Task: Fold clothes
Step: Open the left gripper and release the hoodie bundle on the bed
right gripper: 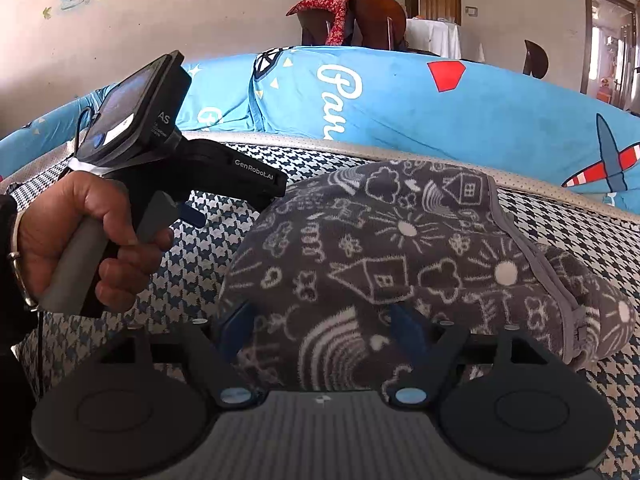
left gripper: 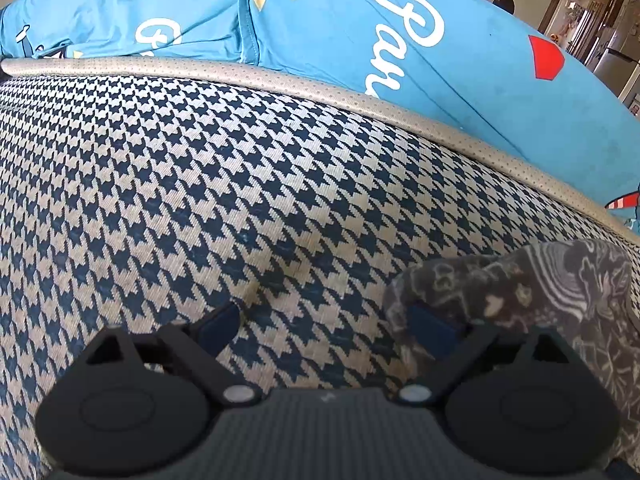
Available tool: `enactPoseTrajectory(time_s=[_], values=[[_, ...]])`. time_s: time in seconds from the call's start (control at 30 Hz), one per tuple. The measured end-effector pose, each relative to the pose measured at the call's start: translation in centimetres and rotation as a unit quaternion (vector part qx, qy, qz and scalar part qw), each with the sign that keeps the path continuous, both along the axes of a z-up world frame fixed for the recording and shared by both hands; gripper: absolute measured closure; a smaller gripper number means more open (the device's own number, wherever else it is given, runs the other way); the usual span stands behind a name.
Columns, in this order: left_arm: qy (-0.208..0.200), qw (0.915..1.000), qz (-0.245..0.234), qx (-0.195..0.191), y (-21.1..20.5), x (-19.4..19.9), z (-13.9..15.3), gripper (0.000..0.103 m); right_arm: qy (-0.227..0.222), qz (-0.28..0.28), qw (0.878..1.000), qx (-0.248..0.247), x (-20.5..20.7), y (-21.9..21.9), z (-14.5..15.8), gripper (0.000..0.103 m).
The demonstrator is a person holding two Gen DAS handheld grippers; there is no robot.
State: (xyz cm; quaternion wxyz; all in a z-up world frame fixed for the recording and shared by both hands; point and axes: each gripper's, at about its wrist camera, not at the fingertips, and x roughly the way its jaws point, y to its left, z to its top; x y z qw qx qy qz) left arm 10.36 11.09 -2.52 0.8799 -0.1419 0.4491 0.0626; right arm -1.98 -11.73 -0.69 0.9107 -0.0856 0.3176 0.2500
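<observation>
Houndstooth upholstery point(left gripper: 200, 184) in navy and cream is serving as the work surface, bordered along its far edge by a perforated beige piping strip point(left gripper: 280, 78); beyond that strip a blue printed bedcover point(right gripper: 460, 116) is lying, and a plastered wall with a wooden chair is standing further back in the right wrist view

The task item, a grey garment with white doodle print point(right gripper: 380, 248), is resting on the upholstery as a compact, rounded bundle, with a seamed grey edge running down its right side. It is lying toward the right part of the surface, a little short of the piping strip. Whether this bundle is a finished fold or a heap awaiting flattening cannot be settled from these views, since both would present a similar mound

The right gripper point(right gripper: 320, 340) is facing the near side of the bundle with its jaws standing wide, the blue pads point(right gripper: 236, 332) flanking the fabric rather than clamping it. This stance suits either taking hold of a layer or letting one go

The left gripper point(left gripper: 324, 320) is standing wide as well, held by a hand point(right gripper: 80, 240) at the left side of the bundle. Its right-hand finger is sitting under a raised lip of the garment, while bare upholstery is showing between the jaws, so no cloth is being clamped
</observation>
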Motion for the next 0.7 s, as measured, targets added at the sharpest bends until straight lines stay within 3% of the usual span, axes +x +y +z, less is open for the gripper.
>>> enactPoseTrajectory(time_s=[0.57, 0.7], values=[[0.003, 0.9998, 0.010, 0.016, -0.4, 0.5, -0.4, 0.003, 0.016, 0.010, 1.000, -0.014, -0.5, -0.4, -0.4, 0.024], [-0.018, 0.9991, 0.036, 0.011, 0.6, 0.0, 0.7, 0.004, 0.019, 0.013, 1.000, -0.007, -0.9, -1.3, 0.0, 0.023]])
